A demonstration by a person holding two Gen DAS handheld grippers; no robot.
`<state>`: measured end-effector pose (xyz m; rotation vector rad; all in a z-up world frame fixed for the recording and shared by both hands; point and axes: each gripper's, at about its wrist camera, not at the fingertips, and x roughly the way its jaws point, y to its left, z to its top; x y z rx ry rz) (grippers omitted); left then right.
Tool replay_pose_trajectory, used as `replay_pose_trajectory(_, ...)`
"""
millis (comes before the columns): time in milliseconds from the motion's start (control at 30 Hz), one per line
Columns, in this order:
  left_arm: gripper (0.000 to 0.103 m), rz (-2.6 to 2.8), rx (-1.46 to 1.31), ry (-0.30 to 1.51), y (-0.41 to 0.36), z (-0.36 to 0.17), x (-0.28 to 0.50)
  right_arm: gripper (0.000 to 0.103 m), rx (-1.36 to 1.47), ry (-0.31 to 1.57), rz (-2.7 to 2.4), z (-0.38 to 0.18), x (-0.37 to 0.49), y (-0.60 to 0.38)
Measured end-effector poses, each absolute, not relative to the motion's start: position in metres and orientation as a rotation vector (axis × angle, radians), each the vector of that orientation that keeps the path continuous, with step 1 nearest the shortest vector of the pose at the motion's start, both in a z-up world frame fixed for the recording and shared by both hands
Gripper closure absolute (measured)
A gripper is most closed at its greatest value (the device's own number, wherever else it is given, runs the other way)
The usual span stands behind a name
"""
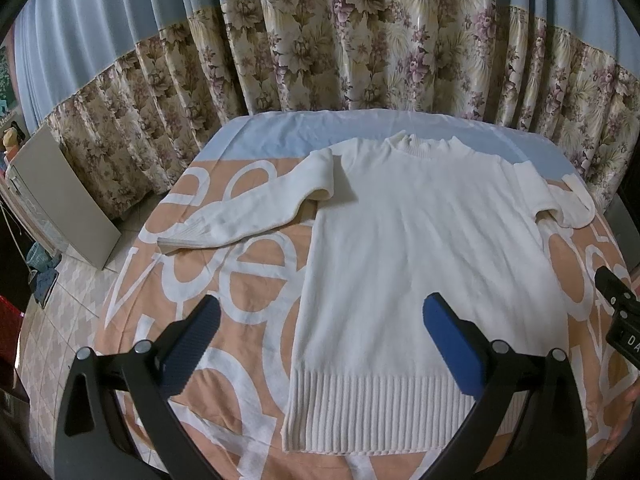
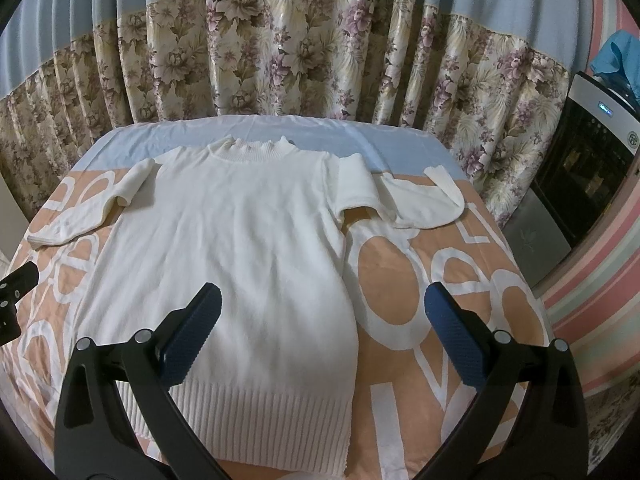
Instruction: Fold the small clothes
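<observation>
Cream-white knitted sweater (image 1: 416, 264) spread flat, front up, on a bed under an orange sheet with big white letters (image 1: 256, 280), pale blue band of the sheet at the far end. Collar toward the floral beige curtain with a blue top (image 1: 320, 48), ribbed hem nearest the cameras.

Far left of the left wrist view: white flat panel (image 1: 60, 196) leaning by the tiled floor. Next, the sweater's left sleeve (image 1: 240, 208), stretched out sideways and bent at the elbow, ribbed cuff resting on the sheet. Left claw (image 1: 320, 320) hovering above the hem's left corner, blue-padded fingers wide apart, nothing between them, one pad over the sheet and the other over the knit. Right sleeve (image 1: 560, 200) folded back on itself beside the body.

Right wrist view: right claw (image 2: 324, 320) above the sweater's lower right edge, fingers likewise spread wide and holding nothing, left pad over the knit, right pad over the orange sheet. Beyond it, the doubled right sleeve lying just beside the shoulder. Far right: black-and-white appliance (image 2: 588, 160) against a pink-striped wall (image 2: 592, 300).
</observation>
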<state>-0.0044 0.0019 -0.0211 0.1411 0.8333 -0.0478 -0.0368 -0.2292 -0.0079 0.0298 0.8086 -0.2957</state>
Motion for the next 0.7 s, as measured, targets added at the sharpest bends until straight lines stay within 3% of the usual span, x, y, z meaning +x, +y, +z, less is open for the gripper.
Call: replay_pose_trajectory(700,0.002,-0.116,0.116,0.867,-0.016,-0.027,0.035,0.003,0.035,0.836,-0.298,-0.022,-0.008,-0.250)
